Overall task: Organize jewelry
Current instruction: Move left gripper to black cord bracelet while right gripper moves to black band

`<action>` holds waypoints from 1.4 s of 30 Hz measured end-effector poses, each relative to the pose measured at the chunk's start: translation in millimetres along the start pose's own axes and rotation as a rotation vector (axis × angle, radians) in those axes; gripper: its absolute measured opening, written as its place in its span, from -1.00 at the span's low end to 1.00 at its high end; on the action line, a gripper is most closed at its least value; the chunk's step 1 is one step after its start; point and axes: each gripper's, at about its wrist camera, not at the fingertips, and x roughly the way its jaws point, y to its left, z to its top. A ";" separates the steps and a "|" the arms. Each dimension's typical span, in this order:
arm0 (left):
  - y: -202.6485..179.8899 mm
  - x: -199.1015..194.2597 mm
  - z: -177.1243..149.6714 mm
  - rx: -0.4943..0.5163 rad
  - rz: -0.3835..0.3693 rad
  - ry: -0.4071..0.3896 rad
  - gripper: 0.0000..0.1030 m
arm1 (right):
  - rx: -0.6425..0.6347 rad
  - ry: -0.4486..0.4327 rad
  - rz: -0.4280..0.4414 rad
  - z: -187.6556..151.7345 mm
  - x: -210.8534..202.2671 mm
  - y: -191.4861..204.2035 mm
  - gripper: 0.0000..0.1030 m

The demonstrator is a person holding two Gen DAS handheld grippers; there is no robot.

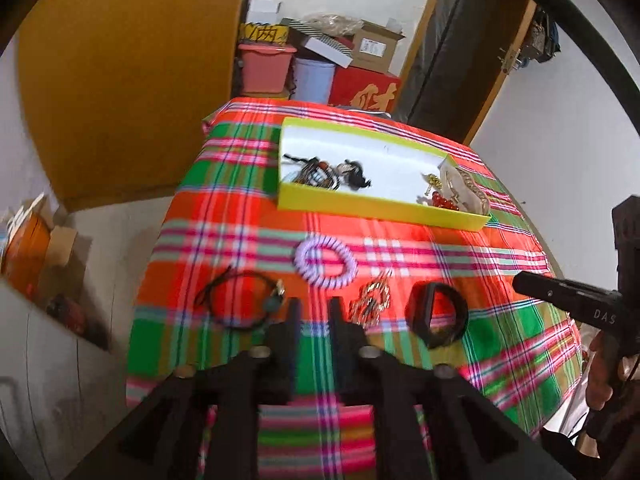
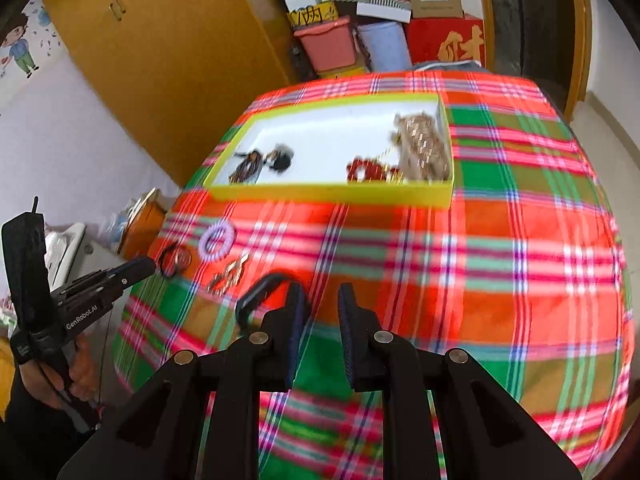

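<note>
A yellow-rimmed white tray [image 1: 360, 203] sits on the plaid cloth and holds dark hair ties [image 1: 320, 172], red beads [image 1: 444, 201] and a gold chain piece [image 1: 466, 186]. In front of it lie a lilac spiral band [image 1: 325, 263], a black cord bracelet [image 1: 240, 296], a gold chain [image 1: 370, 300] and a black bangle [image 1: 436, 314]. My left gripper [image 1: 314, 308] is open and empty, between the cord bracelet and the gold chain. My right gripper [image 2: 322, 296] is open and empty, just right of the black bangle [image 2: 256, 300]. The tray [image 2: 332, 192] lies beyond it.
The table is small; its plaid cloth [image 2: 500, 260] drops off at all sides. Boxes and bins [image 1: 320, 64] are stacked behind it next to a wooden wardrobe [image 1: 132, 80]. A white appliance and clutter [image 1: 48, 280] stand at the left.
</note>
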 end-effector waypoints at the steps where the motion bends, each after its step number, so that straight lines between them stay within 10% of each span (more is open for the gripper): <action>1: 1.6 -2.0 -2.4 -0.008 0.000 -0.002 -0.42 | 0.003 0.004 0.001 -3.0 0.0 0.2 -0.61; 31: 16.8 49.6 6.6 -0.021 0.005 0.040 -0.37 | 0.084 0.139 0.031 -6.8 50.0 15.3 -0.52; 35: 16.1 54.7 2.9 -0.012 0.020 0.049 -0.70 | 0.087 0.161 0.015 -5.5 57.9 18.2 -0.52; 42: 14.8 57.2 1.5 -0.006 0.031 0.041 -0.72 | 0.074 0.175 -0.049 -0.5 64.5 20.1 -0.61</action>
